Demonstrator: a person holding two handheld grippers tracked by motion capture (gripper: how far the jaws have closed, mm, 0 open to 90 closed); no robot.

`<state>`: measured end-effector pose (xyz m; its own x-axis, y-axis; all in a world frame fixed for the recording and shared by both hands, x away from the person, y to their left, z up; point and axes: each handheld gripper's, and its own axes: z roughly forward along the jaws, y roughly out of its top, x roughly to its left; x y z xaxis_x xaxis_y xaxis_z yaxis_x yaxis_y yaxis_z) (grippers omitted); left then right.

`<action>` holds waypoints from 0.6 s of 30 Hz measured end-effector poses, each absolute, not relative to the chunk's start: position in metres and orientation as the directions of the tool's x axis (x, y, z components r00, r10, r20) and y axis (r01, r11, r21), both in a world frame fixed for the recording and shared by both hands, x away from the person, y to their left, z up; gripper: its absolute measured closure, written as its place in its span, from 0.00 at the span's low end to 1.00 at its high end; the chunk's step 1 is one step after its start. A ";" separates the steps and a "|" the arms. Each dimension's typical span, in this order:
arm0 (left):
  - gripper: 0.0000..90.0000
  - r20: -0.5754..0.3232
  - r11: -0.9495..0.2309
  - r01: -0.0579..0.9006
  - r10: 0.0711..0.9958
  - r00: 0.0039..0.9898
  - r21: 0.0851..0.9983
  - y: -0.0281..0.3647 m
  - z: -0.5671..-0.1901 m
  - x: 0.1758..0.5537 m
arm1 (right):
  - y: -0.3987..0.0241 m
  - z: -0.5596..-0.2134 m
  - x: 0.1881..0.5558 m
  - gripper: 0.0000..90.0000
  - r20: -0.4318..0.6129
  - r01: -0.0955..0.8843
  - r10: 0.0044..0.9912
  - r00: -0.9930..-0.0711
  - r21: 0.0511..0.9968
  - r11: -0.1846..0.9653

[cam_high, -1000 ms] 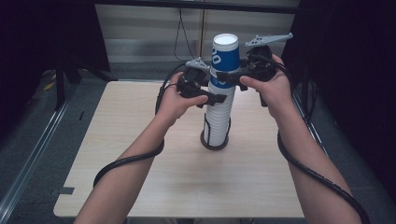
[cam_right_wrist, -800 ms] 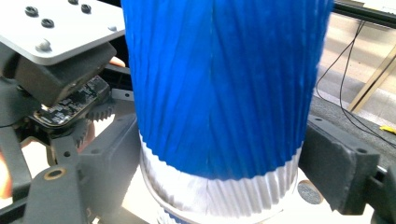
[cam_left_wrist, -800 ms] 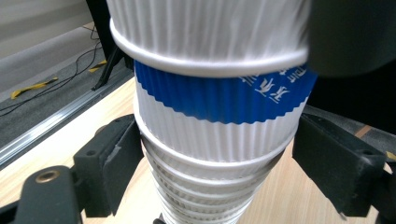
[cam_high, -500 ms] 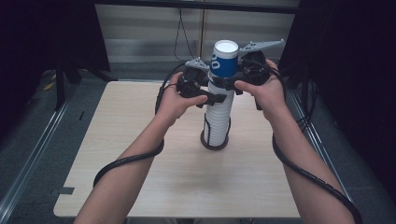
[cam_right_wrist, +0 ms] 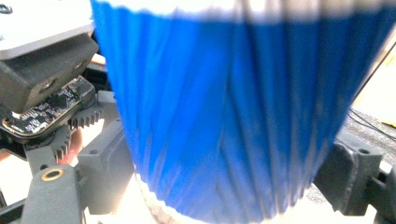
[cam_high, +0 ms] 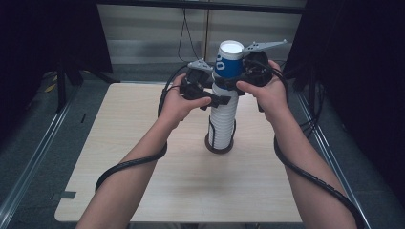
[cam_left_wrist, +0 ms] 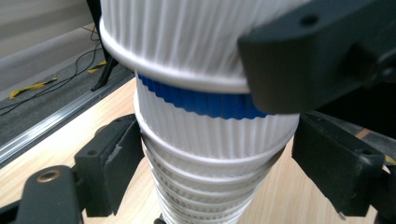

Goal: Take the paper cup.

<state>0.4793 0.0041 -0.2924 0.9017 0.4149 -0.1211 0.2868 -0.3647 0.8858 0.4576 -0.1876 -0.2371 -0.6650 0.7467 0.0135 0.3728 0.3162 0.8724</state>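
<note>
Atop the cup stack (cam_high: 222,121) on the table (cam_high: 143,157), the right gripper (cam_high: 239,78) clamps the blue cup (cam_high: 228,59); the left gripper (cam_high: 220,101) braces the stack below. Next, a straight upward pull should separate it.

Blue paper cup (cam_right_wrist: 233,107): blurred in the right gripper view; rim cut off by the top edge, base by the bottom edge.
Stack of white ribbed cups (cam_left_wrist: 205,154): top and foot cut off in the left gripper view; count too fine to tell.
Left gripper (cam_high: 217,98): fingertips hidden behind the stack in the high view.
Right gripper (cam_high: 234,86): pad contact on the blue cup hidden by the hand (cam_high: 267,95).
Forearms: cut off by the bottom edge.
</note>
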 end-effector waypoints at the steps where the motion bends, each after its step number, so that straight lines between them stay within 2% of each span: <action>1: 0.18 -0.123 -0.365 0.287 0.413 0.903 0.886 0.004 -0.293 0.479 | -0.189 -0.236 0.457 0.19 0.018 0.371 0.746 -0.666 0.875 0.311; 9: 0.21 -0.099 -0.382 0.271 0.412 0.906 0.884 0.005 -0.294 0.479 | -0.193 -0.224 0.454 0.21 0.033 0.350 0.745 -0.666 0.896 0.273; 18: 0.22 -0.111 -0.372 0.274 0.405 0.907 0.887 0.006 -0.295 0.478 | -0.194 -0.216 0.451 0.22 0.014 0.341 0.737 -0.675 0.893 0.295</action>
